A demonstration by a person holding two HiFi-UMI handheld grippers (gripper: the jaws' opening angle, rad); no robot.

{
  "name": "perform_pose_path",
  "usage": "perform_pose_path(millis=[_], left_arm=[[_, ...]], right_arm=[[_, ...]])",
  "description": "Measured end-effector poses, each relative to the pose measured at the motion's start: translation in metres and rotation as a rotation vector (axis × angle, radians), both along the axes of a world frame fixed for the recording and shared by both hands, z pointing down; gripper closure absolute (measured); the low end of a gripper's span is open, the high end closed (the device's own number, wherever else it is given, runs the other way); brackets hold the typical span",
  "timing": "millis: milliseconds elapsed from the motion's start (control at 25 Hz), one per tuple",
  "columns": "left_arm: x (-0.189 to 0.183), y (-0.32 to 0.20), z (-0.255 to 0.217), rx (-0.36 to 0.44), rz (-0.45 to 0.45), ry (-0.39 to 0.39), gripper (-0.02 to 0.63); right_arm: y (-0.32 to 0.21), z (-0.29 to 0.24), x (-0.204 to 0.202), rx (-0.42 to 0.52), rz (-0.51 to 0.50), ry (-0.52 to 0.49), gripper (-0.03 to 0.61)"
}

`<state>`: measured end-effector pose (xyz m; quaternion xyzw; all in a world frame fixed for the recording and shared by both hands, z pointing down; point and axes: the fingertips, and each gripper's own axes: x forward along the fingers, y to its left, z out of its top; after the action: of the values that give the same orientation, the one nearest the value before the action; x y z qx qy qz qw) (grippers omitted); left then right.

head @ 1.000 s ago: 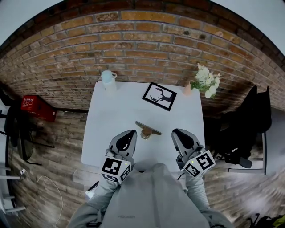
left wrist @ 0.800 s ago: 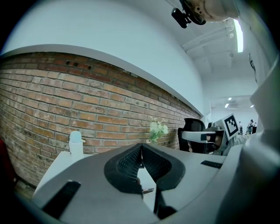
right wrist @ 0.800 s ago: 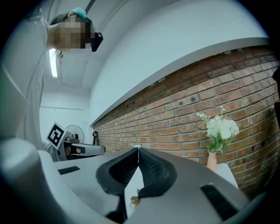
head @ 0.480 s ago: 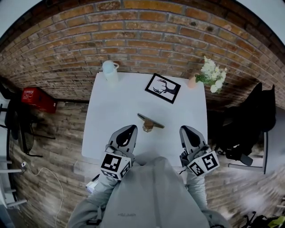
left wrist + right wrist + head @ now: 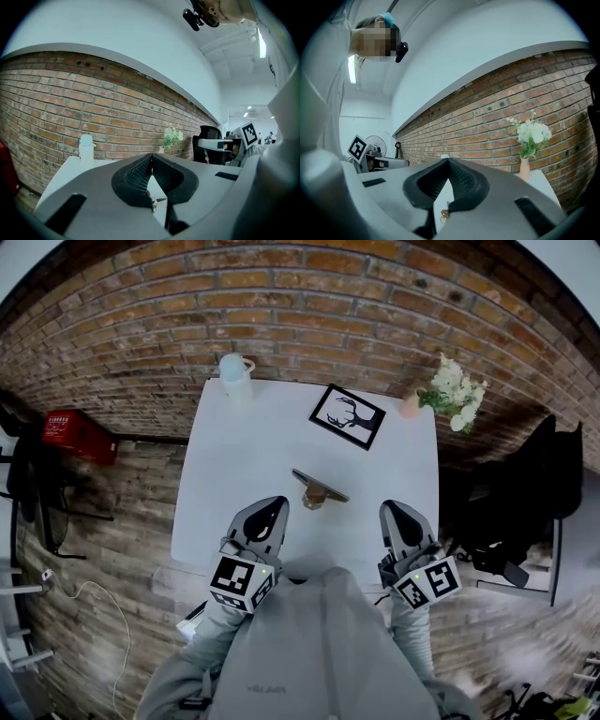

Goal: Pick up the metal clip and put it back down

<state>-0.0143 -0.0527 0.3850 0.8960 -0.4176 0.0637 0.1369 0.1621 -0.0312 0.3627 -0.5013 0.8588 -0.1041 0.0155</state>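
The metal clip [image 5: 319, 491] lay near the middle of the white table [image 5: 225, 474], touched by neither gripper. Over the table's near edge hovered the left gripper [image 5: 275, 507] and the right gripper [image 5: 392, 511], both clenched on nothing. A framed deer picture [image 5: 347, 416] lay toward the table's far side.

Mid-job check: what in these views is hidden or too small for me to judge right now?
- Small metal clip: head view, too small to show its grip ends; both gripper views, each tool's shut jaws hide nearly all of it.
- White table's near edge: head view, covered by the person's grey top, left tool and right tool.
- Black-framed deer picture: gripper views, behind the tool bodies.
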Motion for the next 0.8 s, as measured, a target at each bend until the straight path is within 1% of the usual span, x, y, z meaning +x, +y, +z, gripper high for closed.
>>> perform_pose_path(millis=[520, 800], left_arm=[[-0.006, 0.002, 0.007, -0.026, 0.004, 0.001, 0.588], [-0.009, 0.004, 0.012, -0.037, -0.004, -0.003, 0.588]], right_arm=[[-0.002, 0.005, -0.012, -0.019, -0.008, 0.028, 0.555], [-0.003, 0.006, -0.007, -0.018, 0.032, 0.014, 0.555]])
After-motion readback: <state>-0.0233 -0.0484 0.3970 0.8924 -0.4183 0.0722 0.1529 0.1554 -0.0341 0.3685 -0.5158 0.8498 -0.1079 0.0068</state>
